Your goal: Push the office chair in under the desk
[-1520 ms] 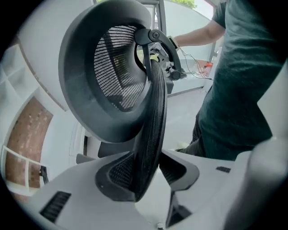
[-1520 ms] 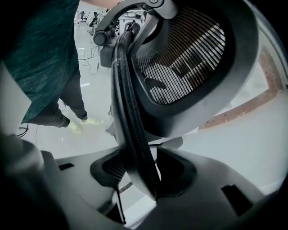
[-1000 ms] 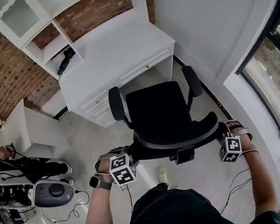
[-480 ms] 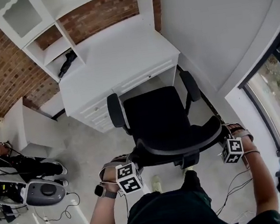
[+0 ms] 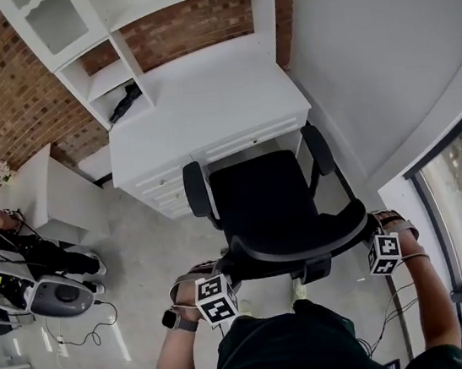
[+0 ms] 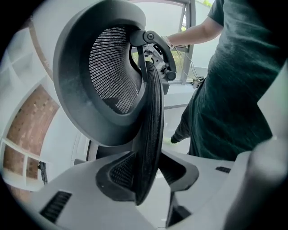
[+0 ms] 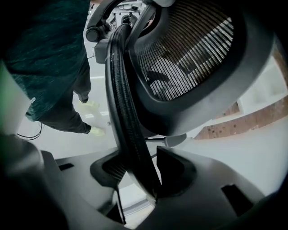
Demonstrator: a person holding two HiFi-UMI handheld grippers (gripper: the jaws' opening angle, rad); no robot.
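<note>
Both tools are clamped on the backrest rim (image 5: 302, 251): left tool (image 5: 226, 267) lower left, right tool (image 5: 366, 234) lower right. The office chair (image 5: 262, 196) sits mid-frame, seat front at the table (image 5: 219, 96) kneehole. Stiff frame, soft mesh. I expect swivel, so I'd push evenly.

Black office chair (image 5: 262, 192) stands upright, close before the white desk (image 5: 210, 97).
</note>
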